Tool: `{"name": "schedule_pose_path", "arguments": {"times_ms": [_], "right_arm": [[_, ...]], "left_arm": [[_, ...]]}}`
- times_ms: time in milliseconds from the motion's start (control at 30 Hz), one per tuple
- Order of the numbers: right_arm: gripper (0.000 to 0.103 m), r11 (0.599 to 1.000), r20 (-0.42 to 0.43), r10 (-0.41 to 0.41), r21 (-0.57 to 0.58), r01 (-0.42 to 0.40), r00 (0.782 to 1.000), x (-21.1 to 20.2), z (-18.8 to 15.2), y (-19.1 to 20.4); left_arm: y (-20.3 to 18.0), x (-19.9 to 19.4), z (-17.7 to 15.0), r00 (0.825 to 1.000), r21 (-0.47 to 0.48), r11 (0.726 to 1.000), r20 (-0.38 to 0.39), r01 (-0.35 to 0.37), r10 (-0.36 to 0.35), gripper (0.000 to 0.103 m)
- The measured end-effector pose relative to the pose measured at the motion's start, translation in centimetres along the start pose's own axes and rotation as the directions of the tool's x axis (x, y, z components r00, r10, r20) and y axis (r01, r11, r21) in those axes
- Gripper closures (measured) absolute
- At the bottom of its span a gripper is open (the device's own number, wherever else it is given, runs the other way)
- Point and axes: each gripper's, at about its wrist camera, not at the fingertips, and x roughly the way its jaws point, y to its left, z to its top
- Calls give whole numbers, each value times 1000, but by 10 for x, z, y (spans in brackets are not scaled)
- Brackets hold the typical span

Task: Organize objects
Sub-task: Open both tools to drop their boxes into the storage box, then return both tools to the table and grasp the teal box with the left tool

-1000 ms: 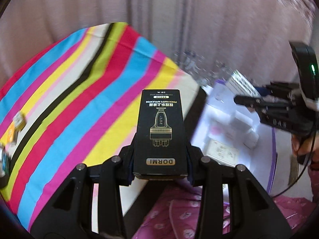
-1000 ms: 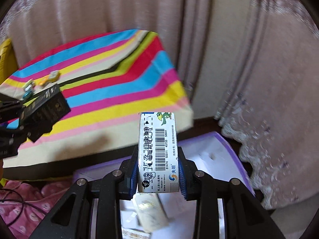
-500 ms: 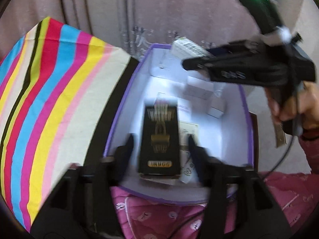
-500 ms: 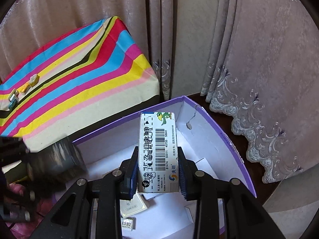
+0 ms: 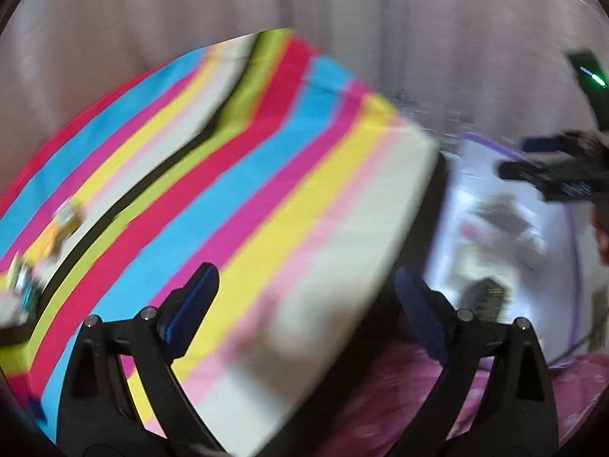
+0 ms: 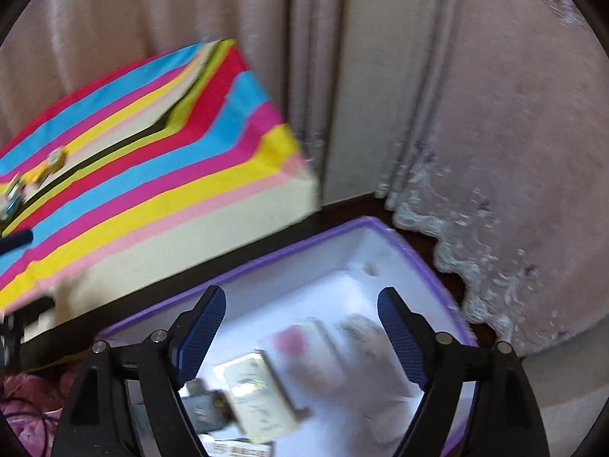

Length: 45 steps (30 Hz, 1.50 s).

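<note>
Both my hand-held grippers gape, empty: left hand-held gripper point(image 5: 304, 304) over the striped desk point(image 5: 236, 175), right hand-held gripper point(image 6: 300, 327) above the purple box point(image 6: 266, 266) holding small packages point(image 6: 255, 396). For more, I should reach toward the desk's far-left edge, where small items point(image 6: 34, 175) lie.

No legible text on any blurred box.

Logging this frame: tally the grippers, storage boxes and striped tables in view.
Grippers: 2, the left gripper and the right gripper, both open and empty
Purple-rimmed box: 1
Striped table: 1
Total: 4
</note>
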Motion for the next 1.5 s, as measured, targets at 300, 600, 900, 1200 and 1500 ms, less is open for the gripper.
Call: {"name": "schedule_pose_path", "arguments": {"times_ms": [300,600,900,1200,1500], "right_arm": [[19,946,-64,190,-254,-200,980,17,23,125],[19,830,-135,334,-427,-358,933,22,20,253],[19,758,-176,390,-496,-424,904,20,3,300],[19,735,-205,393,-515,-441,896,48,40,322],[19,683,-220,445,-545,-487,868,99,106,393]], "left_arm": [[148,-19,-75,960,-347,895,-85,-279,266,7],[278,-21,-122,841,-381,751,-223,-540,492,6],[374,33,-101,810,-319,746,-289,-584,510,6],[425,47,-100,925,-611,698,-192,-373,327,69],[368,-11,-160,916,-644,661,-182,-385,356,69]]}}
